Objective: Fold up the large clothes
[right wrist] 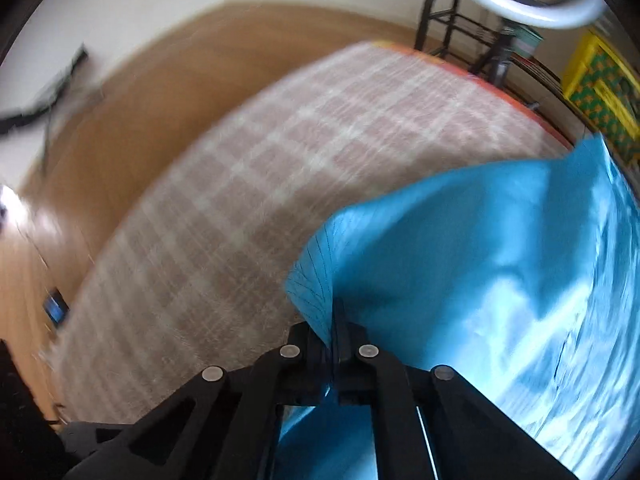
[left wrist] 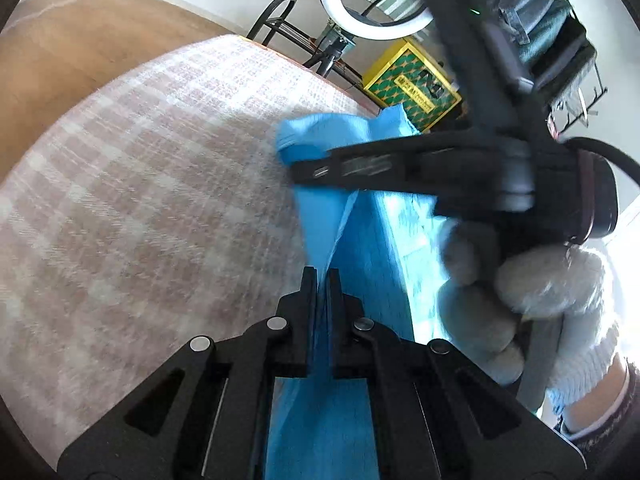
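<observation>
A bright blue garment [left wrist: 372, 240] hangs above a pink and white checked cloth [left wrist: 140, 200] that covers the table. My left gripper [left wrist: 322, 276] is shut on a fold of the blue fabric, which runs up between its fingers. In the left wrist view the right gripper [left wrist: 308, 170] reaches across from the right, held by a hand in a white fuzzy glove [left wrist: 532, 280], its tips at the garment's upper edge. In the right wrist view the right gripper [right wrist: 334, 312] is shut on an edge of the blue garment [right wrist: 480, 260], which billows to the right.
A white ring light [left wrist: 376, 4] on a stand, a black metal rack [left wrist: 288, 24] and a yellow and green box [left wrist: 412, 80] stand beyond the table's far edge. Brown wooden floor [right wrist: 120, 120] lies to the left. A rack of folded clothes [left wrist: 552, 32] is at upper right.
</observation>
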`<act>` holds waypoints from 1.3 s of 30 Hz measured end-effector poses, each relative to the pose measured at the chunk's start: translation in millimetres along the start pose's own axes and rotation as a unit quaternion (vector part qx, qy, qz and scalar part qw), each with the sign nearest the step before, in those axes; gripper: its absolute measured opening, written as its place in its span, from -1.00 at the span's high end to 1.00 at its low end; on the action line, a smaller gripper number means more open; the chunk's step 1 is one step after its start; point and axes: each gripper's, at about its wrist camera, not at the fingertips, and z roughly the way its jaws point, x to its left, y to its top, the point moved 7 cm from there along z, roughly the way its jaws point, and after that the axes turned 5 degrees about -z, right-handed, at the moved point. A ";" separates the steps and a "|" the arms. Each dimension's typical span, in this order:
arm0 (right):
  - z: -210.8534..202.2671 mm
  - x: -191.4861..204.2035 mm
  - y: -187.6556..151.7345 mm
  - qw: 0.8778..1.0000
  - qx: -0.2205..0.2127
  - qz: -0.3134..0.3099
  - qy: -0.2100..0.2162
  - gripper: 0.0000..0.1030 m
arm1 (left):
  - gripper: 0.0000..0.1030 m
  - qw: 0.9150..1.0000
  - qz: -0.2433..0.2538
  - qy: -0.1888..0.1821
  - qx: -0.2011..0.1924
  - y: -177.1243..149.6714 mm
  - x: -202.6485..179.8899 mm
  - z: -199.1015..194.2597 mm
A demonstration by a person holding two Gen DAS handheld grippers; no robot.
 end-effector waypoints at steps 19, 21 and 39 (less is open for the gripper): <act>-129.8 -190.0 -106.0 0.966 -0.153 0.201 0.063 1.00 | -0.06 0.998 0.022 0.029 0.059 -76.8 0.3 -51.7; -130.7 -184.0 -102.1 0.970 -0.149 0.181 0.057 1.00 | -0.06 0.997 0.021 0.036 0.067 -85.1 2.3 -45.6; -108.9 -111.4 -40.4 0.982 -0.069 -0.094 -0.147 0.19 | 0.91 0.987 0.113 0.079 0.080 -170.2 0.8 -84.4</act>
